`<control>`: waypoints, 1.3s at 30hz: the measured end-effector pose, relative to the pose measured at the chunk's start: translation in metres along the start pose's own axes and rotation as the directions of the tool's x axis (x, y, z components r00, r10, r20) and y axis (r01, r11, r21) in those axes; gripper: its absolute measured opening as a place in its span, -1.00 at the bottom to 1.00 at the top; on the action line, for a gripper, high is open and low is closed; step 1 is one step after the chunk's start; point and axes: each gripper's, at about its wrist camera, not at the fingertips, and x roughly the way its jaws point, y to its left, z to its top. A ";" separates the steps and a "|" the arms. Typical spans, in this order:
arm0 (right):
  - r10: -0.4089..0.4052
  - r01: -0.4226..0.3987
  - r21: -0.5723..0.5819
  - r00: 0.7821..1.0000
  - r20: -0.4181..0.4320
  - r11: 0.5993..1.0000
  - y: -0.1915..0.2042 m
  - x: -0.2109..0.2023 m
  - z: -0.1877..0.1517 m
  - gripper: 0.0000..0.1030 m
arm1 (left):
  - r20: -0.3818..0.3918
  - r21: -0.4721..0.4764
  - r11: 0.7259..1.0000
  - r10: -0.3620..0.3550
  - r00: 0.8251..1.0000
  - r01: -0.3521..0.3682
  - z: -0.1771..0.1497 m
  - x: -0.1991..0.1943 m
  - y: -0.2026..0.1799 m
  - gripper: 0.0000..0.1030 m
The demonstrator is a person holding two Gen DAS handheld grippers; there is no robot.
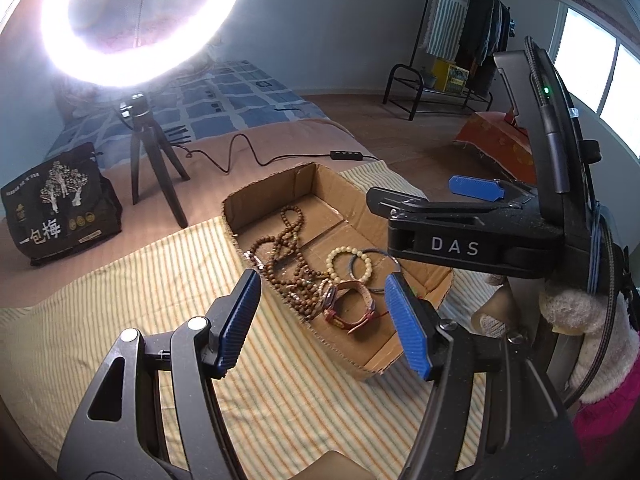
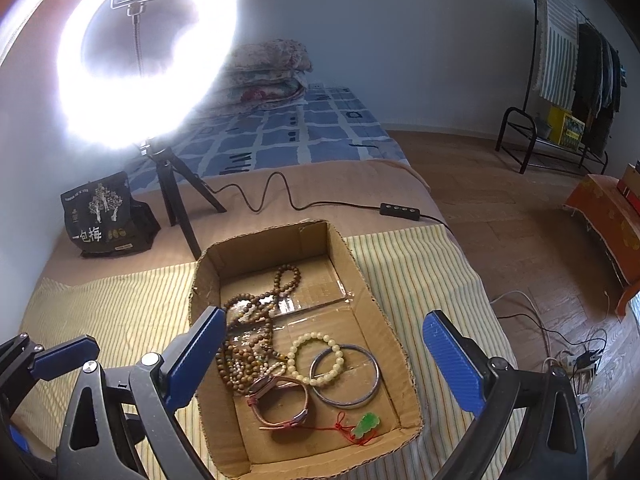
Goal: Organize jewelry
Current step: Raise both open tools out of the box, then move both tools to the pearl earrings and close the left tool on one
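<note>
- Clearly seen from the left wrist: a shallow cardboard box (image 1: 304, 188) with ragged cut edges, set on a striped cloth (image 1: 120, 312) over a bed.
- Lay inside it: a tangle of brown wooden bead strands (image 1: 288, 256), heaped along the left side of the box floor.
- Sat just right of the beads: a pale cream bead bracelet (image 1: 349, 264), overlapping a thin grey bangle (image 1: 370, 268).
- Rested nearest the camera, touching the bead heap: a reddish strap watch (image 1: 348, 308).
- Hovered over the near end of the box: left gripper (image 1: 320, 320), blue ribbed pads spread wide apart, nothing between them.
- Reached in from the right, above the box's far right wall: right gripper (image 1: 452, 196), black body marked DAS, one blue pad showing; gap between its fingers not readable from this side.
- Stood behind on the bed: a lit ring light (image 1: 140, 20) on a small tripod, and a black printed bag (image 1: 60, 208).
- Seen again from the right wrist: cardboard box (image 2: 360, 280), open top, same jewelry on its floor.
- Wooden bead strands (image 2: 248, 336) at left, cream bracelet (image 2: 316, 360) lapped over the bangle (image 2: 346, 376), watch (image 2: 280, 400) at the near left.
- Lay in the near right corner: a green pendant (image 2: 366, 424) on a red cord.
- Held above the box's near half: right gripper (image 2: 324, 360), fingers wide apart and empty.
- Showed at the lower left edge: part of the left gripper (image 2: 60, 356), over the cloth beside the box.
</note>
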 end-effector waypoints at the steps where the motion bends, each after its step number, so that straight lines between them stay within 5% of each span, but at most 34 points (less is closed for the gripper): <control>1: 0.002 -0.002 -0.003 1.000 0.002 1.000 0.002 -0.001 0.000 0.94 | 0.002 0.000 1.000 0.004 1.000 -0.004 -0.001 -0.002 0.002 0.29; 23: 0.134 -0.126 -0.105 0.988 0.074 0.986 0.066 -0.017 -0.012 0.94 | 0.017 -0.003 0.991 0.132 0.991 -0.132 -0.045 -0.057 0.079 0.29; 31: 0.215 -0.215 -0.134 0.977 -0.010 0.967 0.103 -0.007 -0.019 0.94 | -0.016 -0.063 0.982 0.176 0.984 -0.177 -0.072 -0.075 0.130 0.29; 36: 0.270 -0.279 -0.156 0.960 -0.076 0.947 0.130 0.006 -0.028 0.69 | -0.043 -0.114 0.977 0.174 0.984 -0.178 -0.093 -0.080 0.158 0.26; 39: 0.311 -0.331 -0.157 0.940 -0.140 0.931 0.145 0.018 -0.035 0.47 | -0.074 -0.118 0.979 0.158 0.985 -0.166 -0.107 -0.076 0.165 0.04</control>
